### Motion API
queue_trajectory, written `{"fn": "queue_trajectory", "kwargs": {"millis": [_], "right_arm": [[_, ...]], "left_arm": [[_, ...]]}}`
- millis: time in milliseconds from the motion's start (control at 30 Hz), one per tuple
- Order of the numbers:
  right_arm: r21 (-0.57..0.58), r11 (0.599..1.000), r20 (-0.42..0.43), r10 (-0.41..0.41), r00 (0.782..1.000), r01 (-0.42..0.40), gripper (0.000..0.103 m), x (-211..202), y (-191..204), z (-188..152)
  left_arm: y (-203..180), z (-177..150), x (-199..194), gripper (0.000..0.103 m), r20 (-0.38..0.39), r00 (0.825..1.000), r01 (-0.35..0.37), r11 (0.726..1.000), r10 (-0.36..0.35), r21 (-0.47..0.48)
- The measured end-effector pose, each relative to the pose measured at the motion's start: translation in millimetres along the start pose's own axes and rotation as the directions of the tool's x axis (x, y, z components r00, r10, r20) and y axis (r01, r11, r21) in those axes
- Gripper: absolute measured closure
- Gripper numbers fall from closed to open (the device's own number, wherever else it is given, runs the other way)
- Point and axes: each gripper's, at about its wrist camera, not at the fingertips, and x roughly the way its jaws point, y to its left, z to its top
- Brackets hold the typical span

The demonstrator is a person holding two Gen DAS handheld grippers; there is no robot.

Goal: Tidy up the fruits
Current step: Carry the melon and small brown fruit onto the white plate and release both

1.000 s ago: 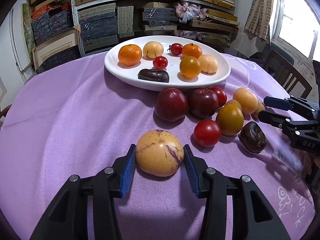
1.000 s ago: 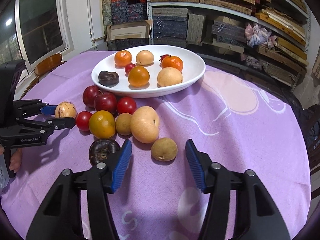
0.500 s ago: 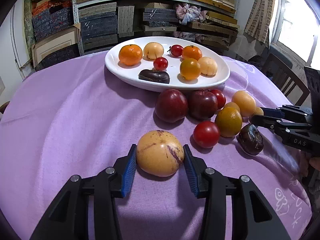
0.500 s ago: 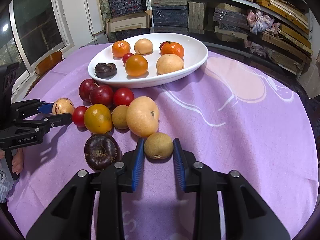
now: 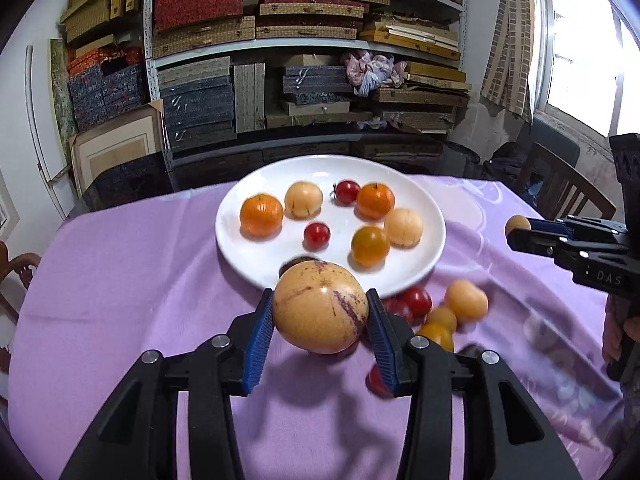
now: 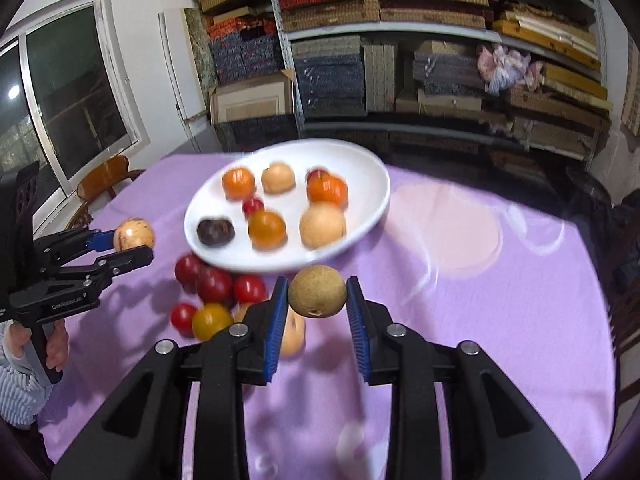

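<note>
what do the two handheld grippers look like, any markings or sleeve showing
Both the left gripper and right gripper are black plastic with ribbed blue pads and silver bolts. White lettering marks their sides. A pale striped sleeve shows at the left hand.

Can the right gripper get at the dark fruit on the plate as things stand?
Probably not yet. The right gripper is shut on a small brown fruit, so its jaws are full. The dark fruit lies uncovered near the plate's near-left edge.
</note>
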Motion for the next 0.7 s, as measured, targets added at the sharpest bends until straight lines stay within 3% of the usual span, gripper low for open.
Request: {"fn": "queue_trajectory", "kwargs": {"millis": [233, 467, 700], "right_arm": [[-0.053, 0.999, -0.035, 0.003, 0.999, -0.005, 0.074, 49.6, 27.5, 41.9], [-0.019, 1.0, -0.105, 0.02, 0.994, -0.022, 0.074, 120.6, 35.7, 84.3], [-0.026, 1.0, -0.185, -0.007, 0.983, 0.003, 0.074, 172.5, 40.1, 90.5]], "left_arm": [[26.0, 47.8, 55.9, 0.057, -0.074, 0.997, -0.002, 0.997, -0.003, -0.073], [47.1, 45.7, 102.0, 0.057, -0.165, 0.986, 0.005, 0.992, -0.026, -0.127], [55.1, 44.4, 123.4, 0.057, -0.186, 0.983, -0.016, 0.992, -0.007, -0.124]]}}
